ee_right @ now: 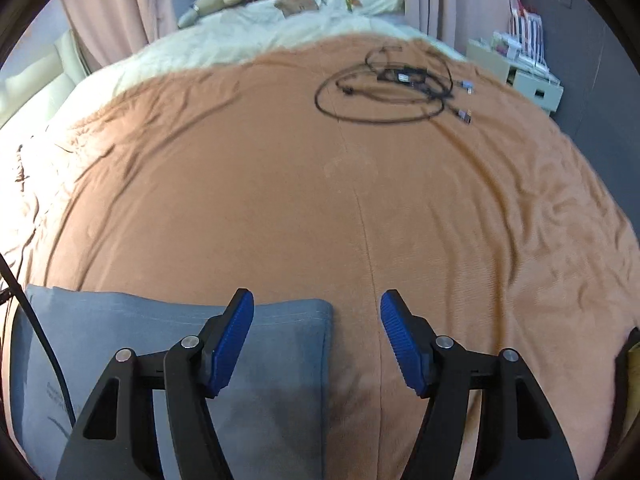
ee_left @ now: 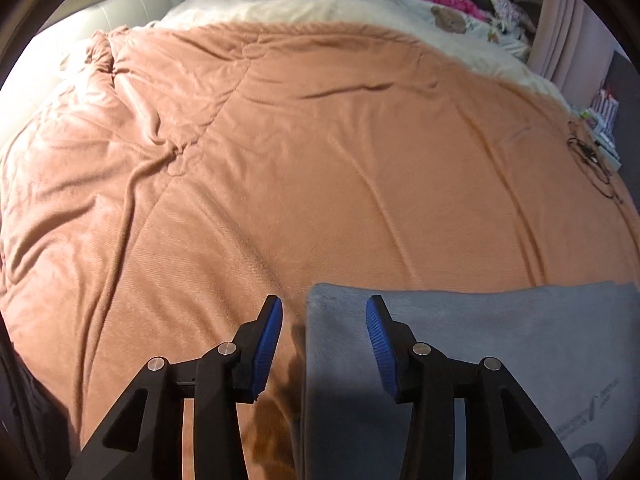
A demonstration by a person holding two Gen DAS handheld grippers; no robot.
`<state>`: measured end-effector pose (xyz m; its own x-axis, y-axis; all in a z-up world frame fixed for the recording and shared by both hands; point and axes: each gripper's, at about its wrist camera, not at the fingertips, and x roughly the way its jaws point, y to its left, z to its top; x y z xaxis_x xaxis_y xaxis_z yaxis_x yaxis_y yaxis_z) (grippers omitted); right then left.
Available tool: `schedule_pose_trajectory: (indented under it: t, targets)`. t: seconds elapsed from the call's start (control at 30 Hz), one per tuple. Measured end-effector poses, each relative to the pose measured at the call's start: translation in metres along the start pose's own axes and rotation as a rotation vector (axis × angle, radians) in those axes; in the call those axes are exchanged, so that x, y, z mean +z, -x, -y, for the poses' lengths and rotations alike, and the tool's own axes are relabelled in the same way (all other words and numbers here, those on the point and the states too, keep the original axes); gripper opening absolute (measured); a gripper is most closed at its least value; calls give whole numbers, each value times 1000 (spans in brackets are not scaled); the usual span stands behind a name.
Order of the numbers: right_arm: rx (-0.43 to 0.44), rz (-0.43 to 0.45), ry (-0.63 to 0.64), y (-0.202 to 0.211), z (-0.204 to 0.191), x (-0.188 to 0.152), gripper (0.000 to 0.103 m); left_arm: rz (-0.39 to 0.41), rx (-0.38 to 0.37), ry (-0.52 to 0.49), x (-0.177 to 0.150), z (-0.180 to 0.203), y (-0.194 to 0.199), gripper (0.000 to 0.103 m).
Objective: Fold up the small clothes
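A bed's tan blanket (ee_right: 280, 200) carries a folded grey garment (ee_right: 168, 344) and black cables (ee_right: 384, 92).

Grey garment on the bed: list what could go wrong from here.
1. Both hand-held grippers, left and right, are open and straddle opposite side edges of the grey garment; closing low could pinch the orange blanket too.
2. The garment already looks folded; uneven lifts might undo it.
3. The black cables lie further up the blanket; a far sweep might snag them.

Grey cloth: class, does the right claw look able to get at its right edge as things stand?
Probably yes. The right claw is open just above the grey cloth, whose right edge lies between its fingers on the blanket with nothing covering it.
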<state>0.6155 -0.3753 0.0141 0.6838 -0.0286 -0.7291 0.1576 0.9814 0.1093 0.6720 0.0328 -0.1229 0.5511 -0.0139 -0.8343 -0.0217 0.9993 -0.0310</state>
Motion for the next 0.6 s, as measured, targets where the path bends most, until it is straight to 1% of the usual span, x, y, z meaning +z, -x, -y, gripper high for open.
schedule_pose_trajectory:
  t: [0.07,0.17,0.27,0.37,0.5,0.6]
  targets:
    - [12,-1,17,10,-5,-4,64,6,-18,-3,-6,3,13,46]
    - [17,19,63,34,-19,-15,64,7,-56,-24,-21,11,32,46]
    - [57,13,104,53,-30,-35,64,-1,-94,-46,-41,19,45,46]
    - [91,-26,139,62,-40,-61,64,-19,-111,-62,-61,27,51,46]
    - [106,-80,168,68,-46,-93,64,-54,-125,-82,-96,37,59,46]
    - [119,-107,175,76,-46,-115,64,-70,-110,-130,-124,45,66,46]
